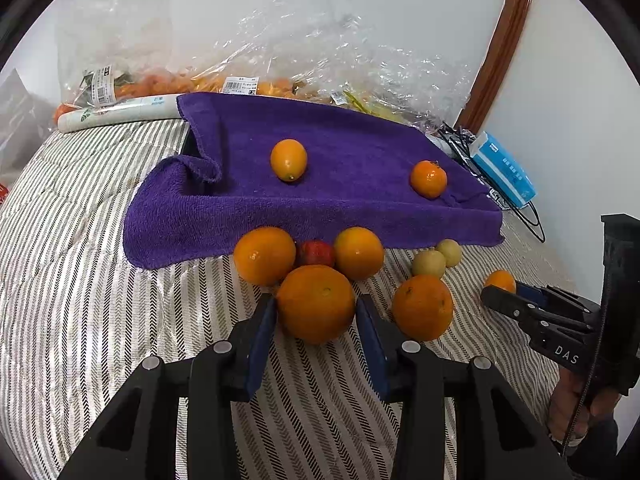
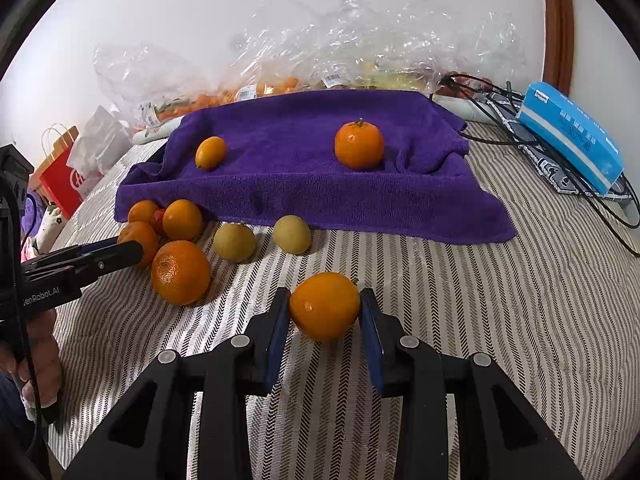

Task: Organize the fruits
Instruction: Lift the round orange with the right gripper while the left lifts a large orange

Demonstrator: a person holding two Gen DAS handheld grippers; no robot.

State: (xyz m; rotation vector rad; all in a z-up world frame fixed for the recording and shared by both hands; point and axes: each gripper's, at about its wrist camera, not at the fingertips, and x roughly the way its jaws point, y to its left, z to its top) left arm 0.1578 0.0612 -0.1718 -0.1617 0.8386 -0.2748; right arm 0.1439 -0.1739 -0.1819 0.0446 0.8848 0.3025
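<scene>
The left tongs (image 1: 316,308) straddle a big orange (image 1: 316,304) on the striped bed (image 1: 100,320), pads touching both flanks. The right tongs (image 2: 325,307) likewise pinch a smaller orange (image 2: 325,306). At twelve o'clock, the purple towel (image 2: 296,184) carries a kumquat (image 2: 210,153) and a tangerine (image 2: 359,145).

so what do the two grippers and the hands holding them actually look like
Both are black plastic with blue finger pads and round silver pivot pins. The right gripper bears white "DAS" lettering, the left gripper "GenRobot.AI". A black cable hangs along each handle, held by bare hands.
</scene>
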